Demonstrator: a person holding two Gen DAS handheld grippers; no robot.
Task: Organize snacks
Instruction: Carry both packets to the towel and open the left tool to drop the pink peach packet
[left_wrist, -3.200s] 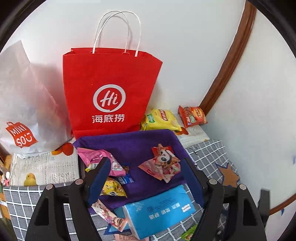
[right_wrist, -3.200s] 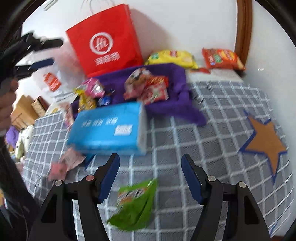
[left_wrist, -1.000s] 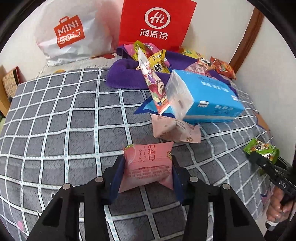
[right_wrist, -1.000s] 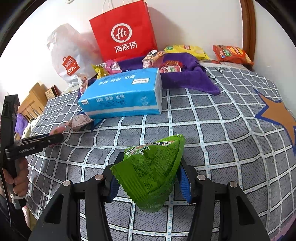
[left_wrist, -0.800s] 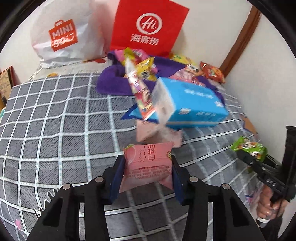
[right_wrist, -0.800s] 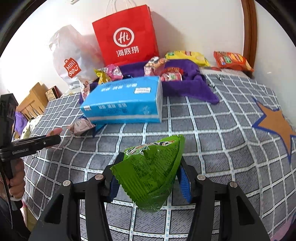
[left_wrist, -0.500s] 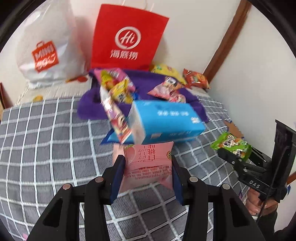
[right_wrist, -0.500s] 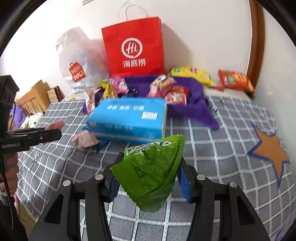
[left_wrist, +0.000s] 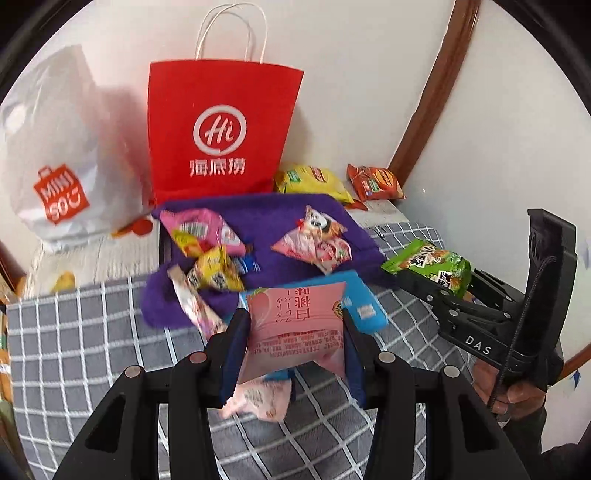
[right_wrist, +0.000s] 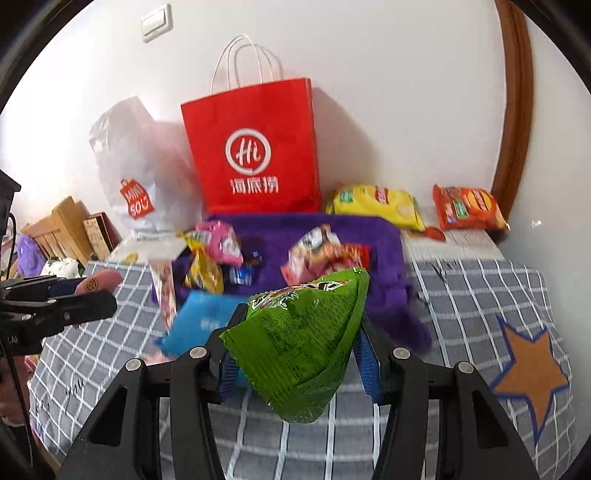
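My left gripper (left_wrist: 293, 343) is shut on a pink snack packet (left_wrist: 295, 328) and holds it in the air above the checked cloth, in front of the purple tray (left_wrist: 280, 210). My right gripper (right_wrist: 295, 349) is shut on a green snack packet (right_wrist: 299, 339), also lifted; it shows at the right of the left wrist view (left_wrist: 430, 266). The purple tray (right_wrist: 384, 236) holds several snack packets, among them pink ones (left_wrist: 199, 229) and a panda packet (left_wrist: 314, 240). A blue tissue pack (right_wrist: 207, 317) lies in front of the tray, partly hidden by both held packets.
A red paper bag (left_wrist: 221, 129) and a white Miniso bag (left_wrist: 59, 155) stand against the wall behind the tray. A yellow chip bag (right_wrist: 376, 203) and an orange snack bag (right_wrist: 467, 206) lie at the back right. Another pink packet (left_wrist: 258, 400) lies on the cloth below my left gripper.
Both grippers closed on their packets, lifted them off the cloth and moved toward the purple tray. The tray and the bags now look nearer and more central in both views.
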